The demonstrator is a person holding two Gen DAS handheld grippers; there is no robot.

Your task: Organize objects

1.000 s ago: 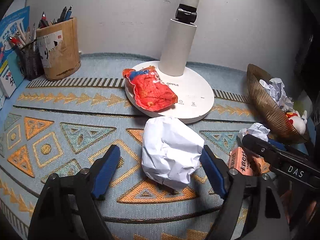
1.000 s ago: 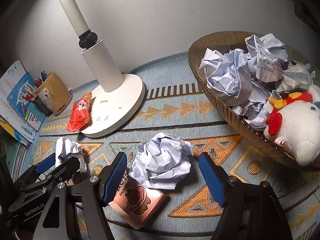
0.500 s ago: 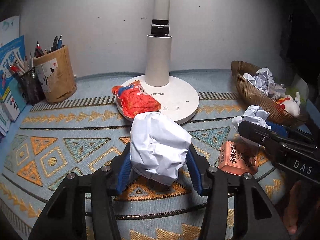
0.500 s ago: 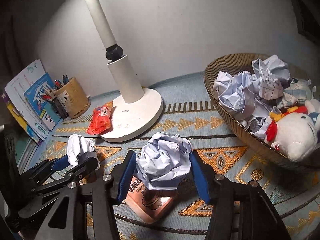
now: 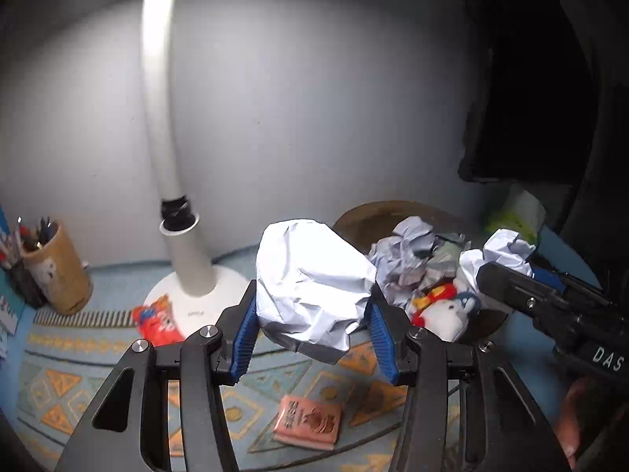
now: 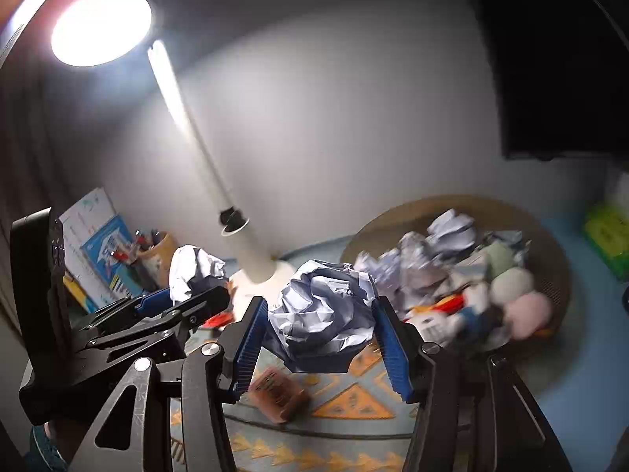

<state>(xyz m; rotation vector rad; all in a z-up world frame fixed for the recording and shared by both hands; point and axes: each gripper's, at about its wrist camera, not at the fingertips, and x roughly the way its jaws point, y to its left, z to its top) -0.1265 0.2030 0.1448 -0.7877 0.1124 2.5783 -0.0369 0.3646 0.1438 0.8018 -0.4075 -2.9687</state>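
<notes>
My left gripper (image 5: 310, 322) is shut on a white crumpled paper ball (image 5: 310, 287) and holds it high above the patterned mat. My right gripper (image 6: 320, 334) is shut on a bluish crumpled paper ball (image 6: 322, 310), also lifted. A woven basket (image 5: 365, 216) holding several paper balls and plush toys stands just beyond and right of both grippers; it also shows in the right wrist view (image 6: 558, 271). The right gripper with its paper shows at the right of the left wrist view (image 5: 507, 251), and the left gripper with its paper shows at the left of the right wrist view (image 6: 196, 271).
A white desk lamp (image 5: 184, 275) stands at the back left, with a red snack packet (image 5: 157, 320) on its base. A pink packet (image 5: 308, 423) lies on the mat (image 5: 78, 373) below the grippers. A pen holder (image 5: 55, 267) and books (image 6: 102, 251) are far left.
Both grippers have closed on their paper balls and lifted them off the mat, rising and swinging right toward the basket. The pink packet stays on the mat.
</notes>
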